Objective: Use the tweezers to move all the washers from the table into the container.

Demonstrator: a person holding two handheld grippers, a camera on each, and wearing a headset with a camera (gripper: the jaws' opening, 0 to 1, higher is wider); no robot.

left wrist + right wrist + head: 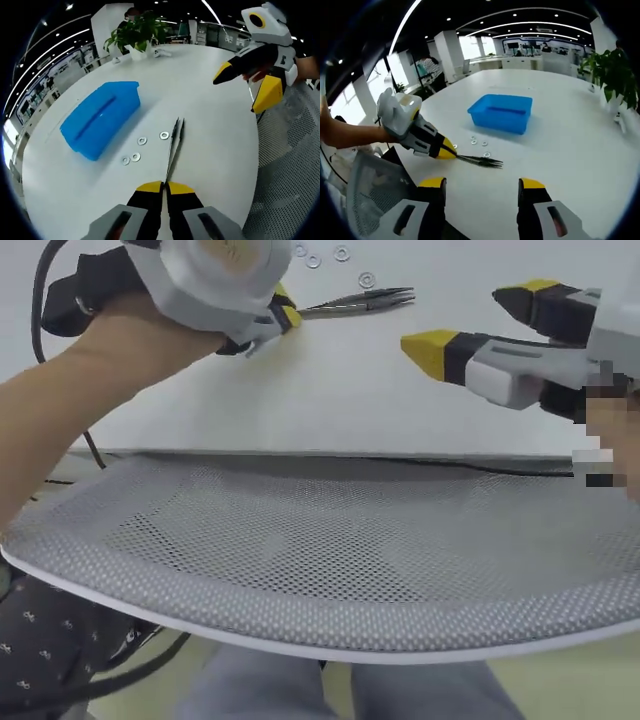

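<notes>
On the white tabletop (pixel 330 390), beyond the grey mesh chair back (pixel 320 540) that lies nearest the person, the left gripper (pixel 283 315) has its yellow-tipped jaws pressed together on the handle end of the slim dark metal tweezers (pixel 365 302). The tweezers run out to the right as a straight continuation of the jaws. Their long axis lies left to right across the table, and I cannot tell whether the tips rest on the surface or hang just above it. In the left gripper view, the tweezers (pixel 174 145) show two arms nearly closed, with a thin slit between them and nothing caught at the tips. The four small flat silver washers (pixel 142 140) lie loose on the table on the far side of that axis. The closest one (pixel 164 135) sits just beside the tweezer arms, short of the tips, and the other three trail off away from it. The rectangular blue plastic container (pixel 100 120) stands farther off in the same direction, apart from the washers, and I cannot see into it from here. The pick likely calls for swinging the tips sideways toward the far side, not pushing them forward. The right gripper (pixel 470 322) hangs to the right with its jaws spread wide and empty. It is well apart from the washers (pixel 484 143), so the left gripper (pixel 445 150) is the nearer and the one carrying the tool. No washer looks to be in the container (pixel 501 112) yet, so the task appears to be at its start.
</notes>
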